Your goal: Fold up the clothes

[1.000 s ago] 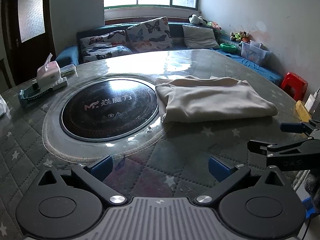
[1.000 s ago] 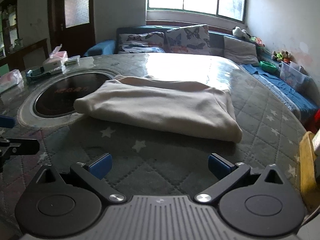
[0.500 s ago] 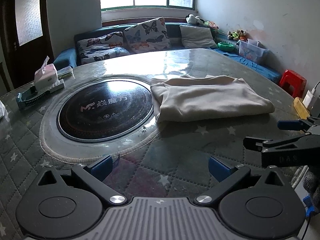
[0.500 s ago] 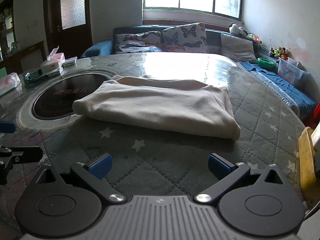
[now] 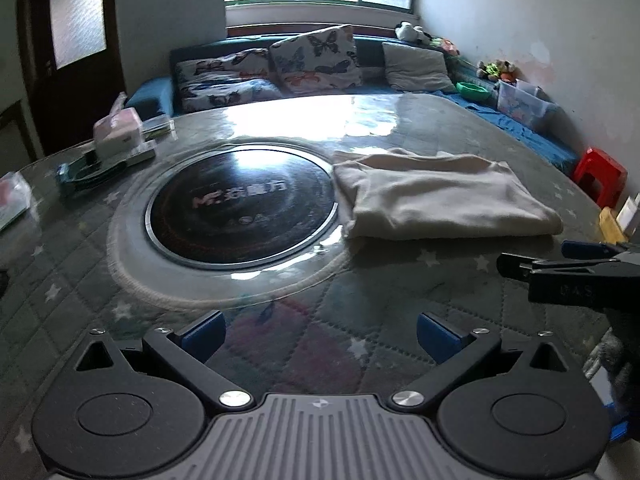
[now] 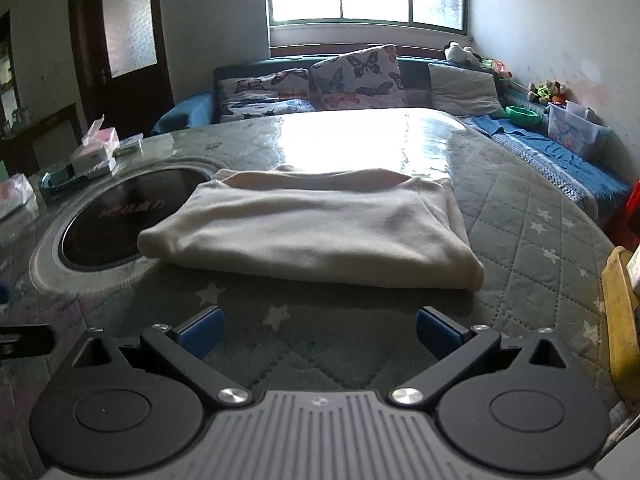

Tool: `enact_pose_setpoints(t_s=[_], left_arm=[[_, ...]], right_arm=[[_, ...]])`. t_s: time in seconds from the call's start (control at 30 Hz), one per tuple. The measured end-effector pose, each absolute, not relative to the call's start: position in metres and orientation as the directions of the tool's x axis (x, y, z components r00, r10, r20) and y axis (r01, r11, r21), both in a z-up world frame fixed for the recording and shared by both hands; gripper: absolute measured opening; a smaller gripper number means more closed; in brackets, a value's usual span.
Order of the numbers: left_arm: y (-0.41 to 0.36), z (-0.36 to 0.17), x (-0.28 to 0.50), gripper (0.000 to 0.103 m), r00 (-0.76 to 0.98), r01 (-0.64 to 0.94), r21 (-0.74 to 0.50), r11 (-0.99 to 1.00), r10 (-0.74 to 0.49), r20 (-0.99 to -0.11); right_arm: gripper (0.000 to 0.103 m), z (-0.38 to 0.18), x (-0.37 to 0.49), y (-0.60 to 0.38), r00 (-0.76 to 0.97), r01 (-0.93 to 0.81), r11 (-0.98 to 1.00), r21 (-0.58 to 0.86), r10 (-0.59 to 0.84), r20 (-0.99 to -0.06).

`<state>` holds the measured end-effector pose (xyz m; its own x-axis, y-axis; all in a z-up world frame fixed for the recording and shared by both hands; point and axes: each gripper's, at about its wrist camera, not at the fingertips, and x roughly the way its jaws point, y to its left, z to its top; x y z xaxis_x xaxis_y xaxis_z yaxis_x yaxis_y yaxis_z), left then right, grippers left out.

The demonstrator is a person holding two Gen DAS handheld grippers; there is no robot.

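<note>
Cream garment (image 6: pixel 312 236) lies folded at 12 o'clock on quilted surface (image 6: pixel 532 216). Left gripper (image 5: pixel 320 332) and right gripper (image 6: pixel 318 328) held back, fingers released, nothing grasped; fold judged complete.

The folded garment (image 6: pixel 312 228) lies on the desk (image 6: pixel 520 216), just right of the round inset plate (image 5: pixel 240 208), its left edge touching the plate's rim. A tissue box (image 5: pixel 118 132) sits at the desk's far left. Behind the desk runs a sofa (image 6: pixel 192 110) bearing cushions (image 6: pixel 356 76).

Cream folded garment (image 6: pixel 316 232), grey-green star-quilted table cover (image 6: pixel 532 232), black round hob (image 5: pixel 242 210), butterfly-print cushions (image 6: pixel 354 76)
</note>
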<state>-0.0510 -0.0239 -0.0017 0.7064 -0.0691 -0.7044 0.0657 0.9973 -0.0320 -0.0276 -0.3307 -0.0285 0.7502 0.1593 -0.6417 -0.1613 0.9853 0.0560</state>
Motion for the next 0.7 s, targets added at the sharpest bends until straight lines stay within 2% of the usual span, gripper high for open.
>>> enact_pose_setpoints(t_s=[0.2,0.53,0.7], left_arm=[[-0.008,0.000,-0.059,0.103,0.727,0.045,-0.021,0.999,-0.048,-0.685],[-0.004,-0.009,-0.047,0.103,0.760,0.055,0.030,0.998,-0.023,-0.649],[-0.011,-0.011,-0.043,0.103,0.766,0.086,0.003,0.996,-0.064,-0.639]], right_arm=[[0.103,-0.025,-0.023,-0.330,0.750,-0.142,0.984,0.104,0.176,-0.637],[0.103,-0.031,-0.026,-0.327,0.748,-0.159,0.985,0.058,0.159,-0.644],[0.103,-0.035,-0.025,-0.333,0.742,-0.149,0.987,0.067,0.156,-0.652]])
